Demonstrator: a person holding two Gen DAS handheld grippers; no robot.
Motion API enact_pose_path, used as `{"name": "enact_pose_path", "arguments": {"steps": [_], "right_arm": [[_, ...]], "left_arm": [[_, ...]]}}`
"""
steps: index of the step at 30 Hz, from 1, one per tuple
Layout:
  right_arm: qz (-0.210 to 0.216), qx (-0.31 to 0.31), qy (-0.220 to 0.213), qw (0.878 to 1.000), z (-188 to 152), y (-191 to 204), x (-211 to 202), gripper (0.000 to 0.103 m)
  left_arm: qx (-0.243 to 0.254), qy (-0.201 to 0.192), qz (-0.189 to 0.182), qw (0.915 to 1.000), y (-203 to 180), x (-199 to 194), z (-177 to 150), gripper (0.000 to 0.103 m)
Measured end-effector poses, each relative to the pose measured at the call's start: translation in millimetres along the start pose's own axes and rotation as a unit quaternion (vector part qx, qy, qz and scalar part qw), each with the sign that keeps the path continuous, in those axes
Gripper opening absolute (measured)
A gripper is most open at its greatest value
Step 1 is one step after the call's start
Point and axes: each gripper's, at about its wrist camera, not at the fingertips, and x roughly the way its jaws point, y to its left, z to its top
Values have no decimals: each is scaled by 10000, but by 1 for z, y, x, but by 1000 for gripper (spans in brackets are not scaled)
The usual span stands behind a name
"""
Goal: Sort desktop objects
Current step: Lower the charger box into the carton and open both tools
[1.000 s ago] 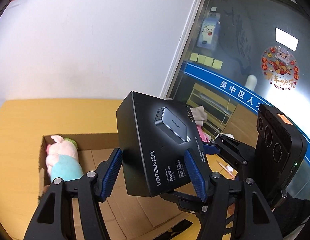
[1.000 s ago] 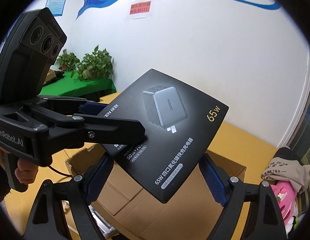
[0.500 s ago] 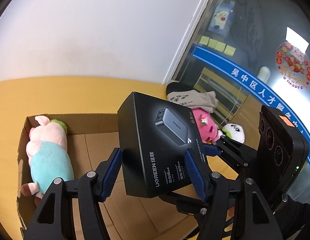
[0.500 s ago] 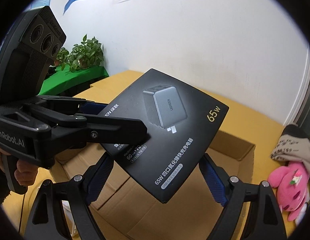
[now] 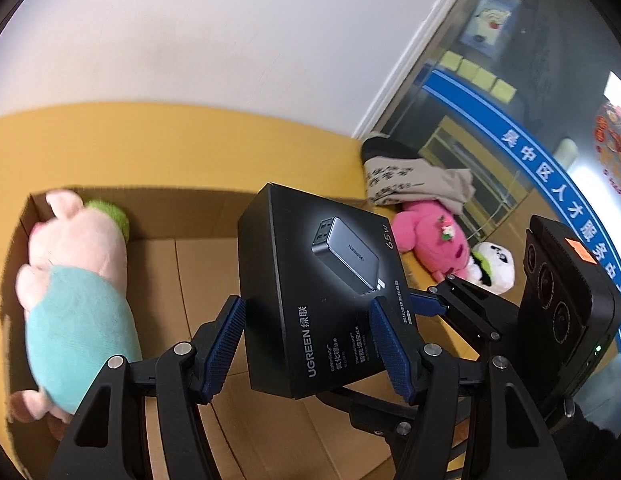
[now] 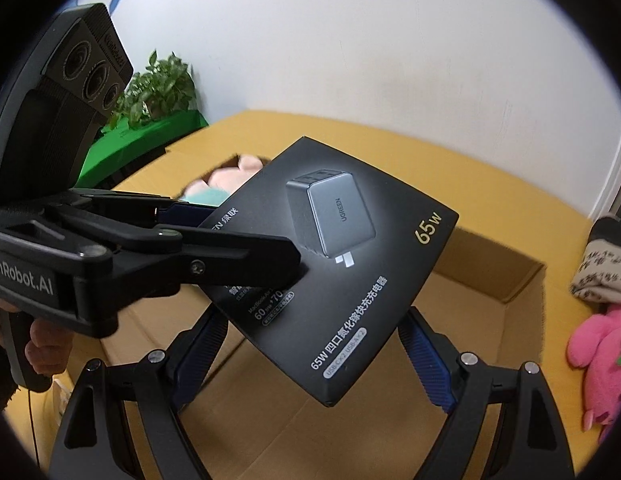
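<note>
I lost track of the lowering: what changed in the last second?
Both grippers tipped the black charger box down toward the cardboard box, bringing the pig plush and pink toy into view. Left gripper and right gripper kept their grip.

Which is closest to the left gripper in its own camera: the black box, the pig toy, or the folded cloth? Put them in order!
1. Black box: between the left gripper's fingers.
2. Pig toy: left, lying in the cardboard box.
3. Folded cloth: far right, by the wall.
</note>
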Motion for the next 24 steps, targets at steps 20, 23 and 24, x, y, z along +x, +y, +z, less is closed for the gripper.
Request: {"name": "enact_pose_path", "arguments": {"steps": [20,23,24], "right_arm": [[370,58,689,9969,44,-22,119,87],[308,100,685,9971,41,-21,135,87],[323,137,708,9969,39,-21,138,87]], "left_arm": [[-615,250,1080,9919,72,56,32,67],[-414,377,1439,9880,69,64,30,67],[-328,424,1510,9871,67,66,29,65]]}}
